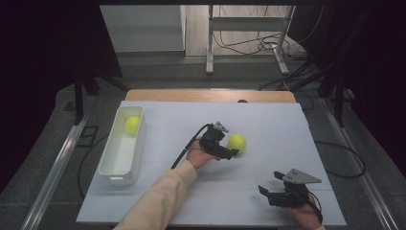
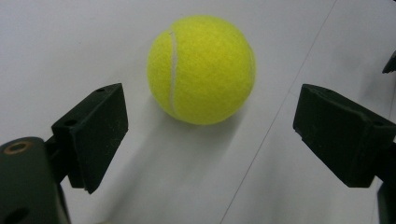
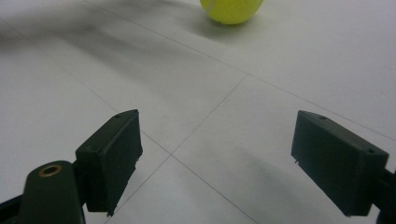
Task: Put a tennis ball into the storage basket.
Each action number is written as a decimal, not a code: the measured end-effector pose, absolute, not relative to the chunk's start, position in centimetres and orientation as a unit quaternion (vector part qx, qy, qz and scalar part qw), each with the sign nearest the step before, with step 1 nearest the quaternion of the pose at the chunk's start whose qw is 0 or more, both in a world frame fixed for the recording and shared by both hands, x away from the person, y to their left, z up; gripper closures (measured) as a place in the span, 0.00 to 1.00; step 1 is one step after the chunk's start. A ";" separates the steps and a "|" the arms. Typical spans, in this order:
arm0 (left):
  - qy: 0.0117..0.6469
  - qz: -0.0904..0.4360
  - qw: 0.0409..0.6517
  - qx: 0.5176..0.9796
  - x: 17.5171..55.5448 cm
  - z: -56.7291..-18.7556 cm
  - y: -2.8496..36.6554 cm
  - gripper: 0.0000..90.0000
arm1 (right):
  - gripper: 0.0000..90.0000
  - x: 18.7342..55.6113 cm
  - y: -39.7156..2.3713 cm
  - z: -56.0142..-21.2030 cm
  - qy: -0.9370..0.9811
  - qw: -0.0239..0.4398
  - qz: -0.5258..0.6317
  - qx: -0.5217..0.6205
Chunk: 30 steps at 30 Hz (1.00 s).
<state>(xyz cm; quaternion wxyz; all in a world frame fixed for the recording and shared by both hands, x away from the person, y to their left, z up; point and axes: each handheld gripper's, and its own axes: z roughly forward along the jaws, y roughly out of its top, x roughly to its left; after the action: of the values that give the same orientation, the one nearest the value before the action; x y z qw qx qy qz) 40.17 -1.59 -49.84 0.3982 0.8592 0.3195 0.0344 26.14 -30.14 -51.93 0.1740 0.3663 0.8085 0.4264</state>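
From the high view, the left gripper [image 1: 231,152] lies low over the white surface [image 1: 268,120], its fingers pointing toward a yellow tennis ball [image 1: 237,143] that sits just past their tips, near the middle of the surface. From here I cannot tell whether the fingers touch the ball. A person's sleeve [image 1: 160,196] runs up from the bottom edge to the hand on that gripper. The right gripper [image 1: 269,189] rests at the near right corner of the surface, well apart from the ball, its fingers spread and with nothing between them. Over at the far left stands a long white tray [image 1: 111,163] with a second tennis ball [image 1: 132,124] lying at its far end.

In the left gripper view, the two black fingers [image 2: 95,133] stand wide apart, one on either side of the frame. The tennis ball [image 2: 201,69] rests on the surface just ahead of the gap, a little nearer the left-hand finger, its white seam facing the camera. Neither finger touches the ball; bare surface shows on both sides of it, and its shadow falls back between the fingers.

In the right gripper view, the fingers [image 3: 114,156] are likewise spread wide, with bare white surface [image 3: 196,140] and thin seam lines between them. The tennis ball [image 3: 231,10] shows at the top edge, far ahead of the fingertips and cut off by the frame.
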 end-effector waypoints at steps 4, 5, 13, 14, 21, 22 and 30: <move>0.321 0.033 0.397 0.859 40.4 -50.0 -1.9 0.11 | 0.18 26.2 -30.1 -51.9 0.809 0.174 0.426 0.367; 0.321 0.032 0.396 0.859 40.4 -50.1 -2.0 0.11 | 0.18 26.2 -30.1 -51.9 0.808 0.175 0.426 0.367; 0.325 0.029 0.388 0.862 41.0 -50.5 -2.5 0.10 | 0.18 26.2 -30.1 -52.0 0.809 0.175 0.424 0.367; 0.325 0.028 0.389 0.861 41.0 -50.5 -2.5 0.10 | 0.18 26.2 -30.1 -52.0 0.809 0.175 0.424 0.367; 0.328 0.025 0.384 0.863 41.4 -50.9 -3.0 0.10 | 0.18 26.1 -30.1 -52.0 0.810 0.176 0.423 0.367; 0.327 0.025 0.383 0.864 41.5 -51.0 -3.1 0.10 | 0.18 26.1 -30.1 -52.0 0.809 0.175 0.424 0.366; 0.328 0.030 0.389 0.860 42.0 -51.2 -3.4 0.10 | 0.18 26.2 -30.1 -52.0 0.810 0.175 0.423 0.366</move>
<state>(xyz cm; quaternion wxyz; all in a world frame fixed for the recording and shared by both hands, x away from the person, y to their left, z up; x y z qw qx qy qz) 42.01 -3.45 -51.23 0.3888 0.8603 0.3282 0.0298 26.16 -30.14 -51.98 0.1753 0.3664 0.8099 0.4231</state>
